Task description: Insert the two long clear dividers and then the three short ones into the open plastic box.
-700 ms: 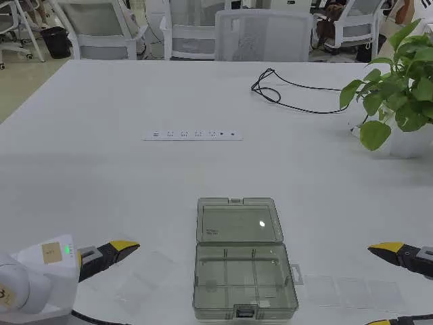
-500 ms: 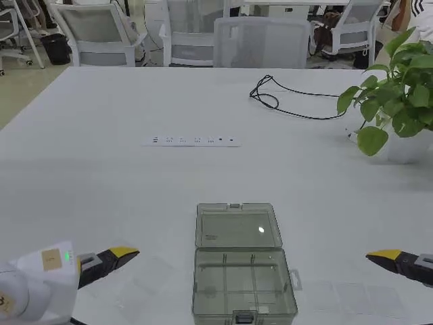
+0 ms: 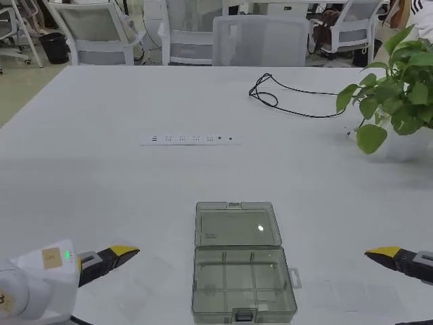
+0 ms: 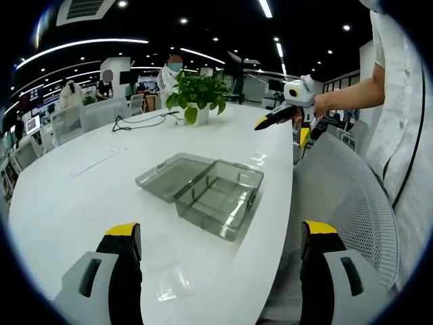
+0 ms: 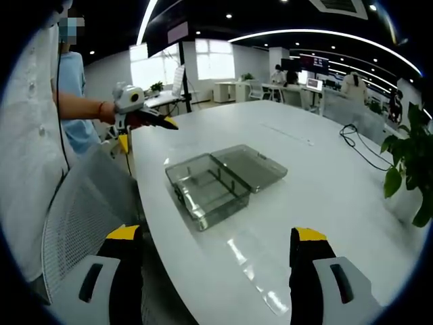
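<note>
The open smoky plastic box point(image 3: 243, 291) sits at the near table edge, its lid point(image 3: 238, 225) folded back flat behind it. Thin inner ribs show in the box point(image 4: 218, 196). My left gripper point(image 3: 108, 261) hovers low to the left of the box, open and holding nothing. My right gripper point(image 3: 399, 259) hovers to the right, also open and holding nothing. Faint clear dividers point(image 3: 139, 291) lie flat on the table under the left gripper, and others point(image 3: 352, 294) lie right of the box. A clear divider point(image 4: 169, 291) rests just ahead of the left jaws.
A white power strip point(image 3: 191, 139) lies mid-table. A black cable point(image 3: 284, 98) curls at the back right beside a potted plant point(image 3: 396, 101). Office chairs point(image 3: 260, 40) line the far edge. A mesh chair point(image 5: 88, 203) stands at the near edge.
The head camera has shifted slightly, so the box sits a bit lower in view. Both grippers stay open in about the same places, and nothing on the table has moved.
</note>
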The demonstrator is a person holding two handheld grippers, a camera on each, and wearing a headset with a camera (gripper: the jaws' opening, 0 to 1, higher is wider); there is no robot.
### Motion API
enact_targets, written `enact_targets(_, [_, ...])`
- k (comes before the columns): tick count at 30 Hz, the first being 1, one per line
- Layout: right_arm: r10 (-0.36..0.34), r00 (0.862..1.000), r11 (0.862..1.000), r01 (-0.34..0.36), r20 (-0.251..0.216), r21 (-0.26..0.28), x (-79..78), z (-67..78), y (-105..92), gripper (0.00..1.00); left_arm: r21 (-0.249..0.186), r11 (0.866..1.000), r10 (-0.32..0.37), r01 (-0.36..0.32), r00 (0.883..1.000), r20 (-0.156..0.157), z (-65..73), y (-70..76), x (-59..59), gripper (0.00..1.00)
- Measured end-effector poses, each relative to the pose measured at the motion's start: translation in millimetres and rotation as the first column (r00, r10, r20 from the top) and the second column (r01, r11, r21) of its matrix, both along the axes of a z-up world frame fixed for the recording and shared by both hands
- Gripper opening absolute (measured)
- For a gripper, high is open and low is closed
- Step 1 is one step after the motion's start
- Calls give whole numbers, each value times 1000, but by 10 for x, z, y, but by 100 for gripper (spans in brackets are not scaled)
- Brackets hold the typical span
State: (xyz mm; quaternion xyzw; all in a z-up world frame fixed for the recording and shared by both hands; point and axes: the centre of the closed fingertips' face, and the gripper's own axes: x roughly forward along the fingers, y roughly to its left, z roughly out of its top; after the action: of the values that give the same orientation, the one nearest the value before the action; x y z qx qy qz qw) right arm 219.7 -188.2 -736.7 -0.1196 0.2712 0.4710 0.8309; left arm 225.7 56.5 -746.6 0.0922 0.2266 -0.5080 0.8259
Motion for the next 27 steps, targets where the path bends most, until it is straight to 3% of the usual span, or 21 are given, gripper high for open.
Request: enact_targets(27, [4,1000,1000,-4,-15,2,-48,-73,13,91,-6,1000,-9,9,1000,-25,-117,-6,-43,100])
